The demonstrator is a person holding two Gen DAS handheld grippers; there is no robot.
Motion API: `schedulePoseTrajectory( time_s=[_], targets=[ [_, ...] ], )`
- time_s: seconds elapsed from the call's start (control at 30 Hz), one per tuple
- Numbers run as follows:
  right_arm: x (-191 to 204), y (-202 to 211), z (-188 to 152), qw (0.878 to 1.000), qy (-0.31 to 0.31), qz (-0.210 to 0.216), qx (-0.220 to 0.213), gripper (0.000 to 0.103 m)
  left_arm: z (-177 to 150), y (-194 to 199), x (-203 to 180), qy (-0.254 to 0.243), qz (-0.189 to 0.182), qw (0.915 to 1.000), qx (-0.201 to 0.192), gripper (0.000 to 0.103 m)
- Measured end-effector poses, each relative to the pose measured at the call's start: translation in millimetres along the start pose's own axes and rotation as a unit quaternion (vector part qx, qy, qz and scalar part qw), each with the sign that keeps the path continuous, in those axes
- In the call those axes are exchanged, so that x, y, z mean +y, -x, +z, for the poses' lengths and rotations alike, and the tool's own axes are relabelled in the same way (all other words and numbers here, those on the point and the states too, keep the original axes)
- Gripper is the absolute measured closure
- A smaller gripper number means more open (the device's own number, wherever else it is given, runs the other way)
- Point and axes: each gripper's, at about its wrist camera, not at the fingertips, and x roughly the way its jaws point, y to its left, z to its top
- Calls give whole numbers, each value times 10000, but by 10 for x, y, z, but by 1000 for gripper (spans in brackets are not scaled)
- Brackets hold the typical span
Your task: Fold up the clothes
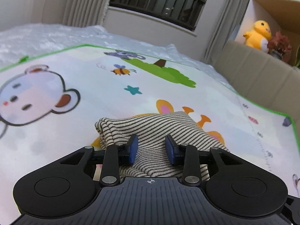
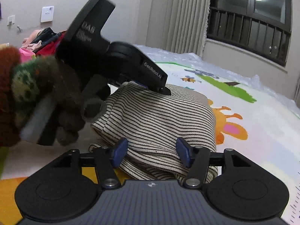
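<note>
A folded black-and-cream striped garment (image 1: 150,129) lies bunched on a cartoon play mat (image 1: 75,71) spread over a bed. My left gripper (image 1: 151,146) is open, its blue pads (image 1: 133,150) straddling the top of the garment, nothing clamped. In the right wrist view the same garment (image 2: 159,116) lies in a thick fold. My right gripper (image 2: 152,151) is open over its near edge, with blue pads (image 2: 183,152) apart. The left gripper body (image 2: 120,61), held by a gloved hand (image 2: 61,103), rests on the far side of the garment.
A beige padded headboard (image 1: 262,78) runs along the right, with a yellow plush duck (image 1: 258,35) and flowers behind it. Curtains and a barred window (image 1: 159,1) stand beyond the bed. A pile of other clothes (image 2: 43,41) sits at the far left.
</note>
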Motion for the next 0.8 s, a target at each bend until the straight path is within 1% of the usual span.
schedulePoseTrajectory(
  time_s=[0.03, 0.1, 0.13, 0.17, 0.2, 0.23, 0.27, 0.37, 0.47, 0.5, 0.53, 0.57, 0.63, 0.7, 0.8],
  targets=[
    [17, 15, -9, 10000, 33, -17, -7, 44, -10, 89, -58, -59, 81, 9999, -28, 63],
    [31, 83, -72, 10000, 45, 29, -29, 36, -60, 318, -164, -84, 168, 9997, -131, 48],
    [38, 125, -114, 10000, 42, 59, -46, 22, -101, 461, -211, -44, 171, 9996, -207, 45],
    [44, 166, -156, 9999, 38, 90, -63, 12, -143, 603, -258, -4, 174, 9994, -283, 38],
    [33, 222, -203, 9999, -34, 85, -64, 8, -238, 759, -286, 65, 253, 9991, -336, 23],
    [-5, 301, -257, 9997, -221, 20, -39, 0, -336, 916, -314, 136, 335, 9986, -388, 17],
    [-44, 380, -312, 9992, -409, -46, -13, 0, -475, 982, -339, 220, 384, 9985, -316, 9],
    [-186, 619, -484, 9944, -1033, -222, 66, 0, -898, 1168, -414, 476, 523, 9975, -83, 6],
    [-500, 858, -714, 9779, -2066, -250, 182, 0, -1321, 1355, -488, 731, 662, 9950, 151, 0],
    [-573, 922, -781, 9720, -2318, -264, 263, 0, -1462, 1417, -513, 816, 708, 9939, 229, 0],
    [-643, 973, -837, 9678, -2486, -240, 318, 0, -1523, 1421, -611, 579, 914, 9940, 162, 0],
    [-679, 999, -862, 9690, -2432, -251, 354, 0, -1579, 1423, -713, 326, 1126, 9931, 88, 0],
    [-655, 1036, -866, 9757, -2043, -612, 510, 0, -1587, 1358, -794, 156, 1372, 9902, 189, 0],
    [-638, 1022, -867, 9779, -1664, -1056, 701, 0, -1592, 1290, -873, -5, 1613, 9865, 296, 0],
    [-666, 1007, -882, 9774, -1676, -1070, 718, 0, -1623, 1251, -884, 136, 1744, 9844, 177, 0]
  ],
)
